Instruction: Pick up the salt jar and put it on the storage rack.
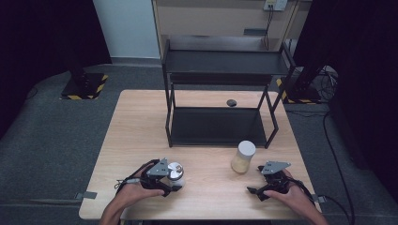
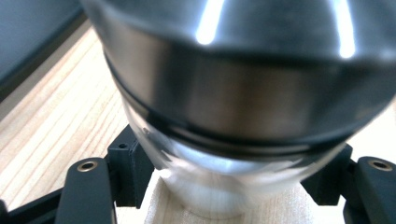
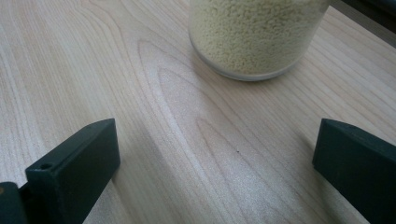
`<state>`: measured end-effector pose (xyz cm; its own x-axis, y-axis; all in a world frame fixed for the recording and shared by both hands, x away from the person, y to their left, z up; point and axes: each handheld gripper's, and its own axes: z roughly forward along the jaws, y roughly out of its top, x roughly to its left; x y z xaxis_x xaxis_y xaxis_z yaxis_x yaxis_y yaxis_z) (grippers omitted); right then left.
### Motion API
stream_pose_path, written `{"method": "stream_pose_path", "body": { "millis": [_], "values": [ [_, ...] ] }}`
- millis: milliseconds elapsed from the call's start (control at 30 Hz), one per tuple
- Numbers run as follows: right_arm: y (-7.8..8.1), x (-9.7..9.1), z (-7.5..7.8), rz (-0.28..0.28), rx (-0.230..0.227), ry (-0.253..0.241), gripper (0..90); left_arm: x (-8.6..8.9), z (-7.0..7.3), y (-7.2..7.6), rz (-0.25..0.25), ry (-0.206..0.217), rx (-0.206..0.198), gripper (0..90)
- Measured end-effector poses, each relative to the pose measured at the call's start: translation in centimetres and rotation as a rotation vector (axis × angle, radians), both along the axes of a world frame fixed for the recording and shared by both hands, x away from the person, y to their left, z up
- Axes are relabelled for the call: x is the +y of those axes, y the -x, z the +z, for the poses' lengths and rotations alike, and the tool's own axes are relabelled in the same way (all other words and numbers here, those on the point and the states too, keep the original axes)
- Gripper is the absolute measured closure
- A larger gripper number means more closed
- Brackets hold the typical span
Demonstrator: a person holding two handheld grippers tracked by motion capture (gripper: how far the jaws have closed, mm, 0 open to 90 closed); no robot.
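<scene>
Left tool (image 1: pixel 170 183), held low at the lower left of the high view, is clamped on a clear glass jar with a shiny metal lid (image 1: pixel 176 174); in the left gripper view the black pads (image 2: pixel 128 168) press against the jar's glass body (image 2: pixel 219 186) from both sides, just under the steel lid, and the jar stands upright on the pale wooden counter (image 1: pixel 206 197). Right tool (image 1: pixel 259 190), at the lower right of the high view, rests with its jaws wide apart and nothing between them. Just beyond it, toward the frame's centre, stands a clear jar of small yellowish grains with a white lid (image 1: pixel 243 156), apart from the jaws. A black two-tier metal shelf (image 1: pixel 220 65) occupies the counter's far half, a small dark round object (image 1: pixel 231 102) beneath its upper tier.
</scene>
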<state>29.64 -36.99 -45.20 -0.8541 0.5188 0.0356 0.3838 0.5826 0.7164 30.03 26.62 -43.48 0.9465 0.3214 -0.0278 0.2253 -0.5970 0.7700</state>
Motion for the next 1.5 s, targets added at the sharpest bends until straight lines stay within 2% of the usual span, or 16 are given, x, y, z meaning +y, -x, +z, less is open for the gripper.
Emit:
{"method": "stream_pose_path", "body": {
  "millis": [233,467,833,933,1133,1300,1467,1500],
  "values": [
    [0.0,0.0,0.0,0.000,0.000,0.000,1.4,-0.1,0.6,0.3,0.010,0.027,-0.012,29.7],
    [0.0,0.0,0.0,0.000,0.000,0.000,1.4,-0.8,1.2,0.4,0.013,0.015,-0.024,29.8],
    [0.0,0.0,0.0,0.000,0.000,0.000,1.4,-2.6,1.6,-0.5,-0.007,0.027,-0.007,29.8],
    [0.0,0.0,0.0,0.000,0.000,0.000,1.4,-3.3,2.2,-0.9,-0.005,0.011,-0.014,29.8],
    [0.0,0.0,0.0,0.000,0.000,0.000,1.4,-3.8,3.5,-2.0,-0.016,0.014,-0.015,29.8],
    [0.0,0.0,0.0,0.000,0.000,0.000,1.3,-4.5,5.2,-3.1,-0.010,-0.012,-0.022,29.8],
    [0.0,0.0,0.0,0.000,0.000,0.000,1.4,-5.2,7.0,-4.2,-0.013,-0.006,-0.023,29.8],
    [0.0,0.0,0.0,-0.001,0.000,0.000,1.4,-5.2,7.0,-4.2,-0.013,-0.006,-0.023,29.8]
  ]
}}
